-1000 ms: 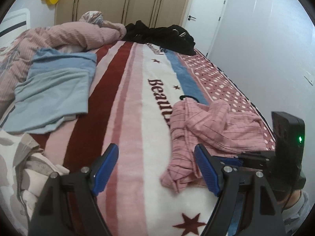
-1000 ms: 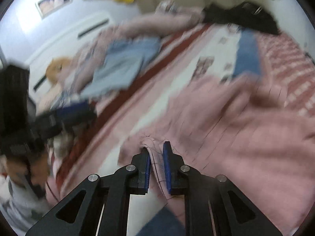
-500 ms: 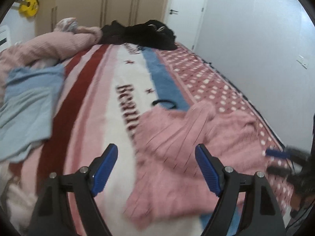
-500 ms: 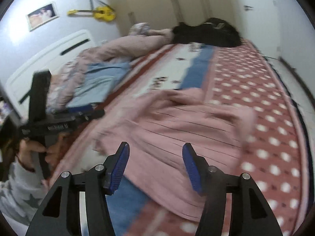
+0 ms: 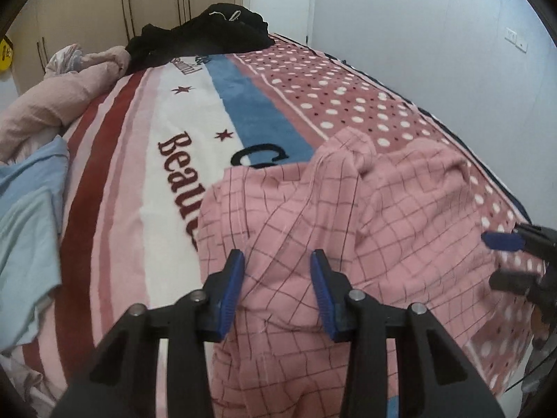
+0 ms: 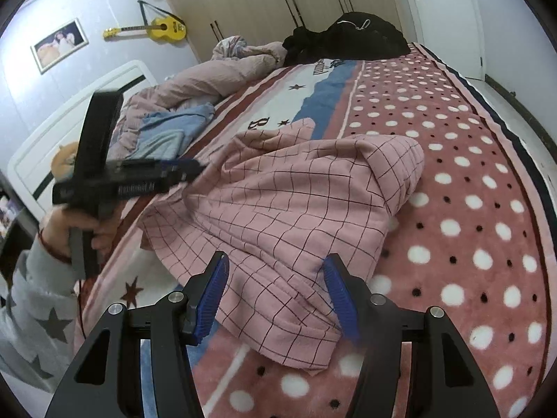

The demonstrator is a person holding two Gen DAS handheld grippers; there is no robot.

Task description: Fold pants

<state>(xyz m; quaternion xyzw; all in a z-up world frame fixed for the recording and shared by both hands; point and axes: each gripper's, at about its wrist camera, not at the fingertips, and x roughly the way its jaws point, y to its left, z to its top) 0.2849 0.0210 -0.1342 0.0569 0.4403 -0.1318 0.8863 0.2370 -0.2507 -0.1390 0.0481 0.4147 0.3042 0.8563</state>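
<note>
Since a second ago the right gripper [image 6: 275,292] has let go of the pink checked pants [image 6: 289,209] and stands apart over their near hem. The left gripper [image 5: 276,289] is closing over their near left part, pads not pressing. The pants lie crumpled on the bedspread [image 5: 146,188]; blue clothes [image 5: 28,216] lie far left.

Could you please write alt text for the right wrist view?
Rumpled pink checked cloth pants lie on a striped and dotted bed blanket, with the open right hand-held gripper over their near edge. At left, the left hand-held gripper reaches toward the pants.
</note>
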